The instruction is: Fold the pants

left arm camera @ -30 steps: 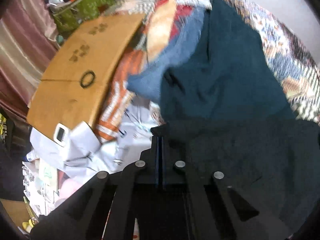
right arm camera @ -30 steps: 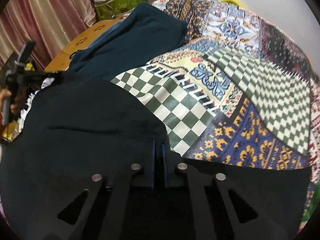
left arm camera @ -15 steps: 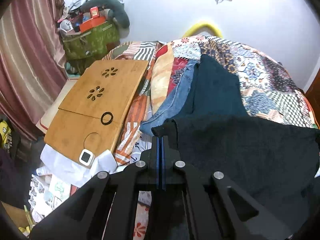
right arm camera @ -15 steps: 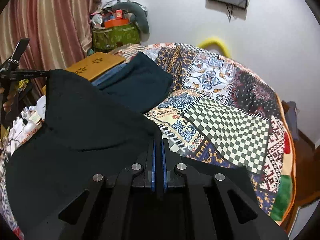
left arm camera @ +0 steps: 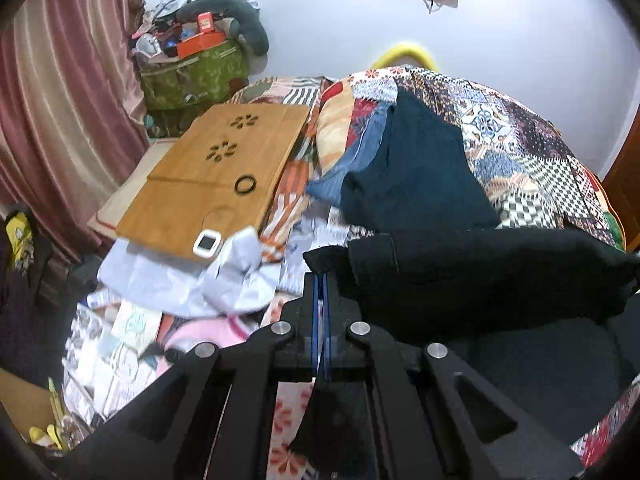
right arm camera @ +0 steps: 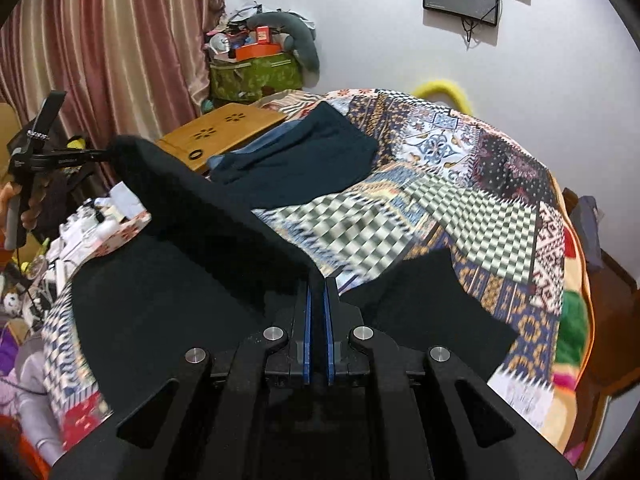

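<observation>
Black pants (right arm camera: 192, 248) hang stretched above the patchwork bed (right arm camera: 480, 184), held up by an edge between both grippers. My right gripper (right arm camera: 316, 292) is shut on one corner of that edge. My left gripper (left arm camera: 320, 280) is shut on the other corner, and the black pants (left arm camera: 480, 272) run from it to the right. In the right wrist view the left gripper (right arm camera: 102, 155) appears at the far left, pinching the cloth. The lower part of the pants drapes over the bed edge under my fingers.
Folded dark teal pants (left arm camera: 412, 176) and blue jeans (left arm camera: 360, 156) lie on the bed's left side. A wooden lap desk (left arm camera: 216, 176) with a black ring sits beside them. White cloths and clutter (left arm camera: 180, 280) lie below; a green bag (right arm camera: 256, 76) stands against the curtain.
Both grippers have risen and drawn back with the black pants, lifting the held edge off the bed. More of the room and wall now shows in both views.
</observation>
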`<state>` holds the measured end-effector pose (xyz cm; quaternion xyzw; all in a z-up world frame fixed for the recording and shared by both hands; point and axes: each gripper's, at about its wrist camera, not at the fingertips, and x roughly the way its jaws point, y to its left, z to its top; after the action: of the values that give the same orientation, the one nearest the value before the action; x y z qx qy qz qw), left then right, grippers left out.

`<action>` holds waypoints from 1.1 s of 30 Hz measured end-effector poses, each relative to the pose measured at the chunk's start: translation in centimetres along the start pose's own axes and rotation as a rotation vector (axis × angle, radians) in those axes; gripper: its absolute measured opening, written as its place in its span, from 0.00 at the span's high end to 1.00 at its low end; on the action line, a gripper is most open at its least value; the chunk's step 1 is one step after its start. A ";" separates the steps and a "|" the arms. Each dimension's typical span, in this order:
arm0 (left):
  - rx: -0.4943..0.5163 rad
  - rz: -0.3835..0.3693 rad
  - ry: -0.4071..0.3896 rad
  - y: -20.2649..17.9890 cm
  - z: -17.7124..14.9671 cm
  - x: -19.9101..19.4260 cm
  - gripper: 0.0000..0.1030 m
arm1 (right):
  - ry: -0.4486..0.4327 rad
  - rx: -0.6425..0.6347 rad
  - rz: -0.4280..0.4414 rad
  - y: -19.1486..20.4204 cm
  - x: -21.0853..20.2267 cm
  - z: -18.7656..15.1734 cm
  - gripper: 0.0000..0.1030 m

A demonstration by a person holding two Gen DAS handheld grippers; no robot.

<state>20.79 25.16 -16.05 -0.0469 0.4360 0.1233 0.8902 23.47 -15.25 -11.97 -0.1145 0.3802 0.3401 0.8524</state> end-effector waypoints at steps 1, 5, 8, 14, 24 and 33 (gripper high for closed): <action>-0.004 -0.001 0.008 0.2 -0.7 -0.1 0.99 | 0.004 0.001 0.006 0.4 -0.2 -0.4 0.96; -0.034 -0.008 0.041 1.2 -3.6 -0.5 1.00 | 0.020 -0.002 0.018 2.1 -0.8 -2.7 0.95; -0.057 -0.020 0.068 1.8 -5.6 -0.4 1.00 | 0.036 0.010 0.036 3.3 -0.8 -4.3 0.95; -0.099 -0.029 0.151 2.5 -9.7 1.1 1.00 | 0.054 0.024 0.022 4.9 -0.2 -6.6 0.96; -0.126 0.013 0.224 3.3 -12.8 2.7 1.00 | 0.068 0.069 0.018 5.3 -0.8 -8.1 0.91; -0.059 0.044 0.135 2.0 -10.7 -1.0 0.91 | 0.037 0.110 0.008 4.4 -3.7 -7.5 0.88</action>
<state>11.51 24.92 -21.81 -0.0716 0.4920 0.1522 0.8542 14.49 -17.26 -14.13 -0.0722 0.4147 0.3198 0.8488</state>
